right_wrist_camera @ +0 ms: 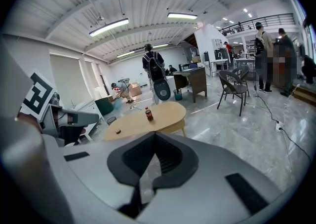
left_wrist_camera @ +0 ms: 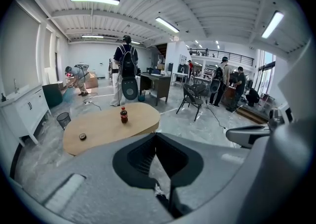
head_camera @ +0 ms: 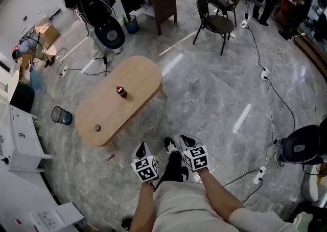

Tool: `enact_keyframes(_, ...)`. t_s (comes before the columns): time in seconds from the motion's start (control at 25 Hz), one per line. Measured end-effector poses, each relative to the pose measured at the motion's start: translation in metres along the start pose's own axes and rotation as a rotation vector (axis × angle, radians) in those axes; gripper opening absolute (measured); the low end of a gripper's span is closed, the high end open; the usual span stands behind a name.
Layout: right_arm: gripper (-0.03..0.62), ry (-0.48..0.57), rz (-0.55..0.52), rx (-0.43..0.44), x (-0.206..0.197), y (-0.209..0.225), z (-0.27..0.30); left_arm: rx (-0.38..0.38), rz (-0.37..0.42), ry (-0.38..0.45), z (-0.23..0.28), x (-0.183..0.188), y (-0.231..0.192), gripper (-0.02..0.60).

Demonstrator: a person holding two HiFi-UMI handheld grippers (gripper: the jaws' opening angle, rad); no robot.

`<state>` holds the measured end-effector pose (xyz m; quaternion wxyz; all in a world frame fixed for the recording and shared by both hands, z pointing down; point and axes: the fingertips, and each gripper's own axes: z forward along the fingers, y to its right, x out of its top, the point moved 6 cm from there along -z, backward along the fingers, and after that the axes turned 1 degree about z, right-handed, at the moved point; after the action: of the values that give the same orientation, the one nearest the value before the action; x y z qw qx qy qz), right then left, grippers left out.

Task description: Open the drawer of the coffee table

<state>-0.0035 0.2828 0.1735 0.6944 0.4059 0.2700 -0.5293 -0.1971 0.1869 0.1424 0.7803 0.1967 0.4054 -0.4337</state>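
Head view: left hand-held gripper and right hand-held gripper are seen clenched, empty, clear of the worktop edge.

Light beige top, plain black trousers, black-and-white shoe. Chunky grey left gripper and right gripper, each with a black-and-white marker cube, dark ribbed pads inside

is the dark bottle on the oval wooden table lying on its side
No, the dark red-capped bottle stands upright on the oval wooden coffee table.
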Motion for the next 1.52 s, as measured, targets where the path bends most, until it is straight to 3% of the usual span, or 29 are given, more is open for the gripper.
enact_keyframes(0.16,0.015,0.022,0.005,-0.036,0.022,0.008,0.012,0.000,0.031,0.006,0.013,0.021,-0.004,0.011)
enact_keyframes(0.64,0.015,0.060,-0.116,-0.076,0.102,0.042,0.069,0.041,-0.052,0.059,0.076,0.088,-0.014,0.011)
enact_keyframes(1.0,0.015,-0.003,-0.209,-0.017,0.132,0.040,0.133,0.107,-0.153,0.077,0.118,0.103,-0.052,0.011)
enact_keyframes(1.32,0.015,-0.045,-0.210,0.027,0.147,0.047,0.174,0.196,-0.272,0.071,0.152,0.108,-0.091,0.011)
enact_keyframes(1.52,0.015,-0.087,-0.241,0.111,0.144,0.052,0.188,0.227,-0.248,0.058,0.162,0.110,-0.085,0.011)
